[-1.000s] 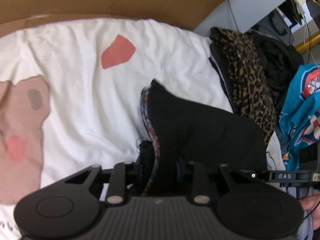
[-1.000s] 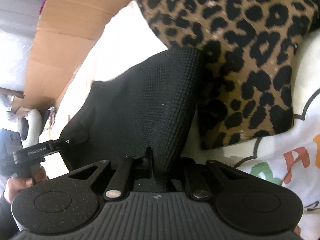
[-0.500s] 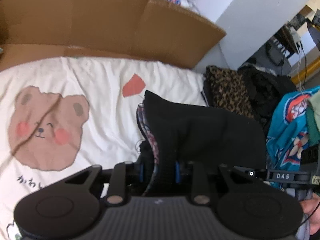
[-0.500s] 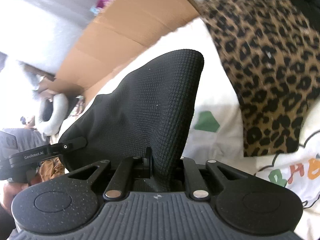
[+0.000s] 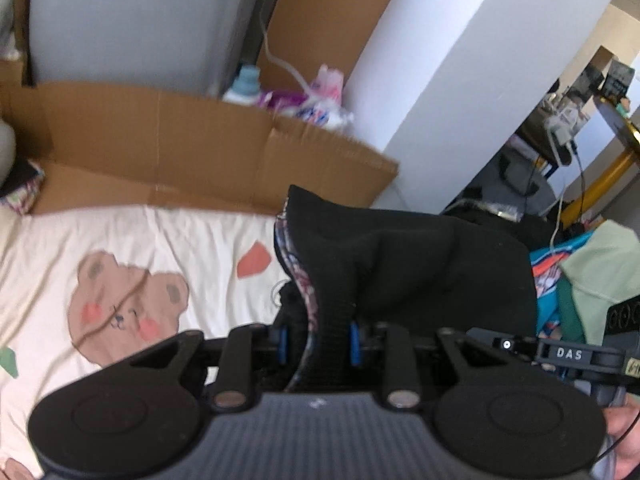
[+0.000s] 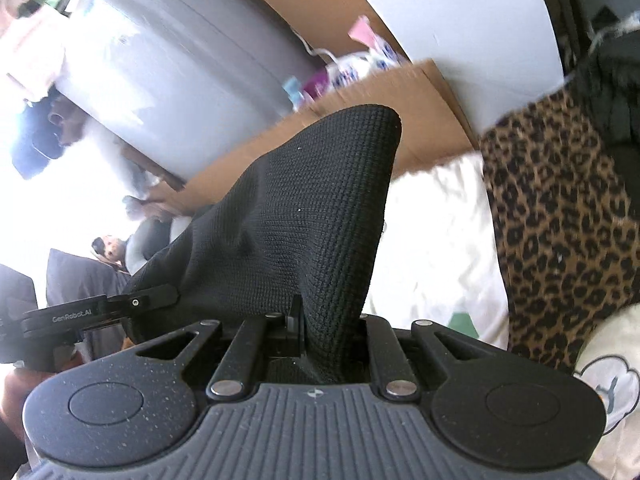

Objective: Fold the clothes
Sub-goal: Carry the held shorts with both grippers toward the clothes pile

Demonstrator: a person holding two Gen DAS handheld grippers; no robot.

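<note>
I am reading "DAS" in white letters on a black bar at the lower right of the left wrist view, and "GenRobot.AI" on a black bar at the lower left of the right wrist view; each bar belongs to the other gripper's housing. No other writing is legible to me.

My left gripper point(image 5: 316, 340) is pinching nearly closed, with only cloth between its blue-edged fingers point(image 5: 282, 340). It is holding a bunched edge of the black knit garment point(image 5: 400, 272), whose patterned inner layer is showing along the left fold. My right gripper point(image 6: 320, 332) is likewise clamping down tight on the same black knit garment point(image 6: 304, 216), which is rising from the jaws in a peak toward the frame centre. The garment is hanging stretched between the two grippers, lifted above the bed.

Behind it, in the left wrist view, the white bedsheet point(image 5: 180, 240) is filling the middle left, printed with a brown bear point(image 5: 124, 304) and a red patch. In the right wrist view a leopard-print cloth point(image 6: 560, 208) is lying at the right, on the sheet. A pile of teal and green clothes point(image 5: 580, 280) is sitting at the right edge of the left view. Farthest back, a cardboard sheet point(image 5: 180, 148) is standing along the bed's far edge, with a white wall point(image 5: 460, 60) above.
</note>
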